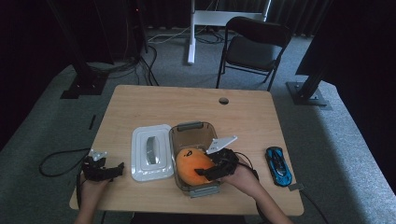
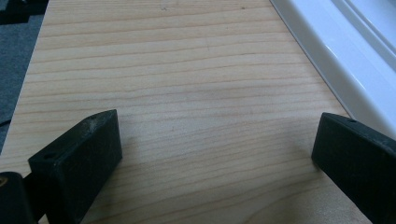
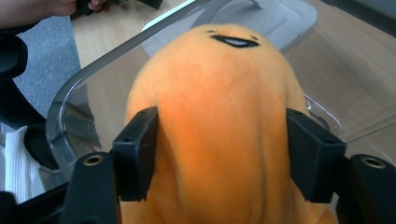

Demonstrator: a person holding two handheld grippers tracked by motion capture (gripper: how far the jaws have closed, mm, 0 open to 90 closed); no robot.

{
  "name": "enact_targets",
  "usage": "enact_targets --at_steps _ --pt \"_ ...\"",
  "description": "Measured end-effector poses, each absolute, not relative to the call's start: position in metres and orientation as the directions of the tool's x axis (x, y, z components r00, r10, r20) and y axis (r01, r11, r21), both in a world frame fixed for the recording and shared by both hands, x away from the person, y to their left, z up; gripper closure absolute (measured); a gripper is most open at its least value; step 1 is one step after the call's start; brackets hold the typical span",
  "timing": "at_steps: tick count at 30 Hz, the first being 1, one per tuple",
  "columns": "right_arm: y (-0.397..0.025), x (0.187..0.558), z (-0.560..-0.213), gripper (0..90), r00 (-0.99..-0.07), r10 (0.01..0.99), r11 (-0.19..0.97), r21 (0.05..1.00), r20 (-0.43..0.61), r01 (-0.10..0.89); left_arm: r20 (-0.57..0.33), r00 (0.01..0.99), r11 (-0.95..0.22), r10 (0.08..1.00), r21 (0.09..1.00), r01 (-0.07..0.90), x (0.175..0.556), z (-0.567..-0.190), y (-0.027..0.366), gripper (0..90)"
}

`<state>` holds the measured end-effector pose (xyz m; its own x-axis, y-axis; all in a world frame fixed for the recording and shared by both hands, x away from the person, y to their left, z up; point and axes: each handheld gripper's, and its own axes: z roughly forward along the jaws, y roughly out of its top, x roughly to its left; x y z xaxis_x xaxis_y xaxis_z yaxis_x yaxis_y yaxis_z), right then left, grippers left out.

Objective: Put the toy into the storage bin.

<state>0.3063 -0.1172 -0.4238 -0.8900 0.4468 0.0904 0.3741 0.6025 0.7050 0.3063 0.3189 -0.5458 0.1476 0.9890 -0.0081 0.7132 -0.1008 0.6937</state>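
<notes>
The right tool (image 3: pixel 219 154) clamps the orange plush toy (image 1: pixel 193 165) inside the clear plastic container (image 1: pixel 187 129); the white lid (image 1: pixel 150 151) lies beside it, a blue toy car (image 1: pixel 279 165) near. The left tool (image 2: pixel 215 154), jaws apart, rests on the wooden counter (image 1: pixel 187 100).

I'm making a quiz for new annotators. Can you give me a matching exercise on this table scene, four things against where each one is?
Things:
1. orange plush
2. white lid
3. blue toy car
4. left tongs

Places:
A. flat on the table, left of the clear box
B. open over bare wood, near the lid's edge
C. near the table's right edge
D. in the clear box, between the right tongs

Pairs: 1-D, 2-A, 3-C, 4-B
</notes>
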Motion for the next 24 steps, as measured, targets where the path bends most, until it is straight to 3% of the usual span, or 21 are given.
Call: enact_targets --at_steps 12,14,18,24 --pt "-0.124 0.307 -0.419 27.0 -0.870 0.483 0.553 0.736 0.100 0.391 0.002 0.159 -0.113 0.987 0.709 0.696 0.299 -0.535 0.316 2.0" --pt "-0.129 0.307 -0.417 25.0 -0.862 0.499 0.534 0.749 0.095 0.392 0.000 0.176 -0.122 0.984 0.718 0.686 0.297 -0.531 0.311 2.0" --pt "-0.141 0.309 -0.414 11.4 -0.850 0.515 0.491 0.774 0.113 0.400 -0.003 0.228 -0.153 0.974 0.731 0.665 0.291 -0.522 0.298 2.0" --pt "-0.164 0.310 -0.410 11.5 -0.806 0.580 0.371 0.842 0.119 0.391 -0.026 0.320 -0.196 0.947 0.744 0.639 0.282 -0.511 0.275 2.0"
